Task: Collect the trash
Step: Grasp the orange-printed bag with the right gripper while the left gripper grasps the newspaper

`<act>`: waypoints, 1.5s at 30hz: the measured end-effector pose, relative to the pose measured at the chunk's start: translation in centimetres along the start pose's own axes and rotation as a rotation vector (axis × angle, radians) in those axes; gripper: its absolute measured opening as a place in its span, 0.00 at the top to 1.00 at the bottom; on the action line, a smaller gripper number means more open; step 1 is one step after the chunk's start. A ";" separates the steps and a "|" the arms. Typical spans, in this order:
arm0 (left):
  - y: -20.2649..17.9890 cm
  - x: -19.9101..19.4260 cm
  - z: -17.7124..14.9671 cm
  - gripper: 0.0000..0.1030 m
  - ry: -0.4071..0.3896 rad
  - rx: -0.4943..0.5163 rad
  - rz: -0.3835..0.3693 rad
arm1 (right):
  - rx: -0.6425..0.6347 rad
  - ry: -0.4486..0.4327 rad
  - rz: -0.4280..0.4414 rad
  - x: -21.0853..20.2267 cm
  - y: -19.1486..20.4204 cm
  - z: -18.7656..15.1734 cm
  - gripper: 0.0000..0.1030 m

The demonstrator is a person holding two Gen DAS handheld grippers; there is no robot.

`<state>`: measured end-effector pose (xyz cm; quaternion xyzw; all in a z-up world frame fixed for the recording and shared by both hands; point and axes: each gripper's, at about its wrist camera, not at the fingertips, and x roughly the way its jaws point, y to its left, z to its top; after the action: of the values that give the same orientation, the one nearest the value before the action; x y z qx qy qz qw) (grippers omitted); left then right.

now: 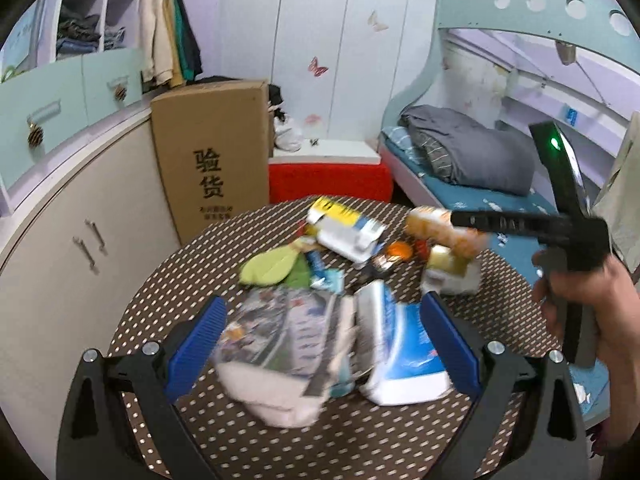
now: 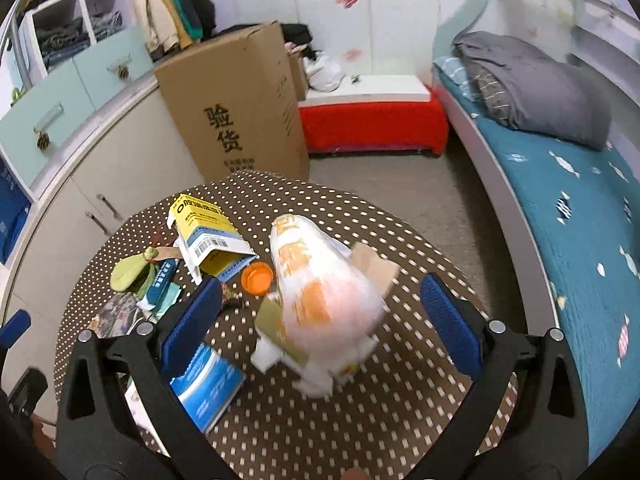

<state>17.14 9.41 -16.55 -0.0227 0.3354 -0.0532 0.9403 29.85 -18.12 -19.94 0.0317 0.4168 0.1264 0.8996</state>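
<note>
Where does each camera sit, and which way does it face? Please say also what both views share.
Left wrist: sits on the left gripper, looking forward and down at the dotted table; its open blue fingers and the person's right hand show.
Right wrist: sits on the right gripper, above the orange-white bag; its open blue fingers show.
Shared: the table, yellow carton, cardboard box, bed.

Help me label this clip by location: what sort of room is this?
Most likely a bedroom: a bed with a folded grey quilt, clothes hanging by shelves, and butterfly stickers on the wall.
</note>
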 end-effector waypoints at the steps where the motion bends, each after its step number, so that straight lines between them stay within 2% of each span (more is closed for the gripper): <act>1: 0.6 0.2 -0.5 0.08 0.010 -0.003 0.002 | -0.007 0.010 0.012 0.7 0.1 0.2 0.08; 2: 1.2 0.3 -1.0 0.07 0.019 -0.003 0.004 | -0.011 0.024 0.033 1.5 0.2 0.4 0.13; 4: 1.9 0.6 -1.8 0.08 0.034 0.003 0.006 | -0.018 0.048 0.046 2.6 0.4 0.6 0.46; 5: 2.2 0.8 -2.2 0.07 0.042 0.015 0.013 | -0.027 0.062 0.037 3.0 0.5 0.6 0.55; 7: 2.7 1.0 -3.0 0.07 0.055 0.037 0.019 | -0.035 0.083 0.042 3.8 0.4 0.3 0.60; 12: 2.8 1.1 -4.1 0.07 0.071 0.113 0.013 | -0.014 0.034 0.099 2.1 0.1 -0.4 0.65; 19: 1.7 0.4 -5.1 0.07 0.061 0.293 0.021 | 0.045 -0.056 0.136 -2.7 -0.8 -1.1 0.65; 25: 0.7 1.8 -5.4 0.07 0.042 0.452 0.050 | 0.075 -0.111 0.146 -6.4 -1.2 -1.9 0.65; 28: 0.6 3.0 -5.0 0.09 0.037 0.476 0.013 | 0.081 -0.134 0.141 -8.0 -1.3 -2.4 0.65; 29: 0.7 3.6 -4.9 0.26 0.057 0.473 -0.017 | 0.083 -0.140 0.141 -8.4 -1.4 -2.6 0.65; 30: 0.7 4.2 -4.9 0.48 0.094 0.472 -0.052 | 0.085 -0.146 0.141 -8.9 -1.4 -2.8 0.65; 31: 0.8 4.7 -4.9 0.59 0.117 0.469 -0.065 | 0.085 -0.151 0.137 -9.4 -1.5 -2.9 0.65; 33: 0.6 4.4 -5.0 0.70 0.104 0.486 -0.049 | 0.090 -0.160 0.136 -10.2 -1.7 -3.3 0.65; 37: 0.9 2.4 -4.1 0.85 0.066 0.424 -0.090 | 0.101 -0.180 0.130 -11.5 -2.3 -3.8 0.65; 39: 1.3 1.4 -3.5 0.91 0.043 0.375 -0.076 | 0.109 -0.188 0.133 -12.0 -2.7 -4.1 0.65; 45: 3.2 -1.5 -2.1 0.95 -0.006 0.187 -0.106 | 0.139 -0.216 0.142 -13.4 -3.7 -4.6 0.65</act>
<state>14.92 12.76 -17.46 0.0472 0.3243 -0.1339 0.9352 18.80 -25.30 -13.63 0.1366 0.3221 0.1563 0.9237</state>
